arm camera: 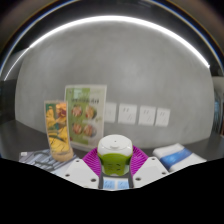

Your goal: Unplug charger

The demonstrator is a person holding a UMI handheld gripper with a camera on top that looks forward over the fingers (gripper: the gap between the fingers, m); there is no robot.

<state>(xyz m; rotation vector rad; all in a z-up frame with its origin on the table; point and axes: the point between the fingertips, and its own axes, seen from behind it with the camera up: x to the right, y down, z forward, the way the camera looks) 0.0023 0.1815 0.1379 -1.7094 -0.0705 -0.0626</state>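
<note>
From the gripper view, the gripper (pixel 115 172) points level at a grey wall (pixel 130 70), low over a table top (pixel 190 152). Between its two purple pads (pixel 95 163) sits a small round object, white on top and green below, which I take to be the charger (pixel 115 155). The pads sit right against its sides with no gap that I can make out, so the jaws look narrowly closed on it, though how hard they press I cannot tell.

A row of white wall plates (pixel 138 115) sits beyond the charger, apart from it. Whether the charger is plugged into something beneath it is hidden by the fingers. To the left stand a menu card (pixel 84 118) and a smaller picture card (pixel 57 130), propped upright against the wall.

What could go wrong: the charger is rounded and smooth-looking, so a pull at an angle may let it slip out of the pads. If it does sit in a socket, a crooked tug could jam the pins or drag the socket along. A wide swing leftward could also knock the cards over, since they stand close by.

The holder's hand is not in view. The tool looks level and square to the wall, fingers forward and low.
</note>
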